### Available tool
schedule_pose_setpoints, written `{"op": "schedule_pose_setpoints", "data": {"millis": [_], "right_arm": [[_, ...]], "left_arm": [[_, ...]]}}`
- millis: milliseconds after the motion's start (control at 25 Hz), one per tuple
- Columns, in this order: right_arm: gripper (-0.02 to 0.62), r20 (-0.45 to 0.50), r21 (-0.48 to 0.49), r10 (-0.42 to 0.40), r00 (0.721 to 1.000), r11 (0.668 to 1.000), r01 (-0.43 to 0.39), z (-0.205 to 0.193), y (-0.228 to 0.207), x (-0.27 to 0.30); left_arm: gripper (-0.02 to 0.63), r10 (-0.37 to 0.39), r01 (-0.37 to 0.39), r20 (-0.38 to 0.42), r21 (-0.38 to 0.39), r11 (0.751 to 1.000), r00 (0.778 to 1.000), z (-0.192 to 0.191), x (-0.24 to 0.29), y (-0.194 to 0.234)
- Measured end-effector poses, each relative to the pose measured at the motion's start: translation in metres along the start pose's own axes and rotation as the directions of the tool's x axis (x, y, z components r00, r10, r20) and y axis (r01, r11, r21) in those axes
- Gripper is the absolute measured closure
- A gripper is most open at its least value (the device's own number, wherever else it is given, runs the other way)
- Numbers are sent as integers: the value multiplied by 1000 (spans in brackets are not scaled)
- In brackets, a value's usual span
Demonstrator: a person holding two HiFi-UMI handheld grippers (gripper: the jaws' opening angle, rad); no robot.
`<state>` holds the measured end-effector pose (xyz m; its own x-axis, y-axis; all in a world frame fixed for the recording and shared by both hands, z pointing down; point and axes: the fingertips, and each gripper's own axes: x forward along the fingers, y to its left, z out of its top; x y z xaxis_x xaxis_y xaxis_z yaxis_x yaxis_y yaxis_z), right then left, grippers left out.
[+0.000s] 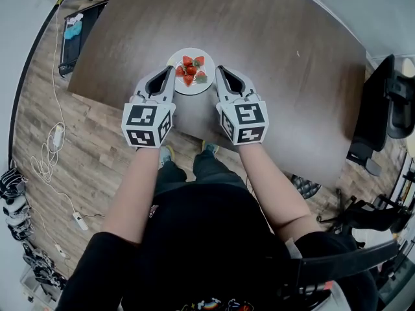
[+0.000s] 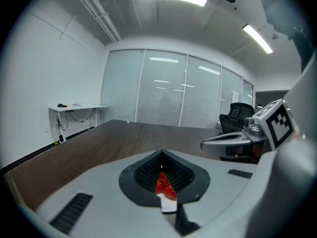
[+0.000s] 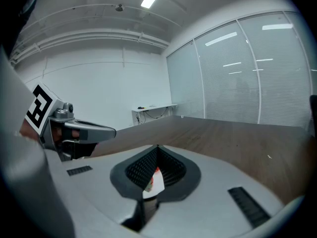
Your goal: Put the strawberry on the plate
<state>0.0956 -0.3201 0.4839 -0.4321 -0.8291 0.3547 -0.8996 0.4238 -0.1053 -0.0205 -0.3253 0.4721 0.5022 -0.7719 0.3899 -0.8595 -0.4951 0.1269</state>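
Observation:
A white plate [image 1: 205,86] sits near the front edge of the dark table [image 1: 279,63], with several red strawberries [image 1: 190,69] on it. My left gripper [image 1: 171,68] rests just left of the plate and my right gripper [image 1: 218,68] just right of it. Both are shut with nothing between their pads. In the left gripper view the jaws [image 2: 161,155] meet in a point, and strawberries [image 2: 165,186] and the plate rim [image 2: 169,206] show through the gap below. The right gripper view shows its shut jaws [image 3: 157,150] with the plate [image 3: 155,185] in the gap.
Black office chairs [image 1: 382,109] stand at the table's right. A white cable [image 1: 55,141] and a black device [image 1: 74,34] lie on the wood floor at left. The person's legs and shoes [image 1: 167,154] are under the table's front edge. A white desk [image 2: 74,108] stands by the far wall.

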Motion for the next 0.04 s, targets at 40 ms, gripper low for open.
{"op": "schedule_pose_setpoints", "data": {"millis": [40], "right_arm": [[589, -1, 0, 1, 1000, 1000, -1, 0, 0, 1]], "left_arm": [[601, -1, 1, -1, 0, 1000, 1000, 0, 1, 0]]}}
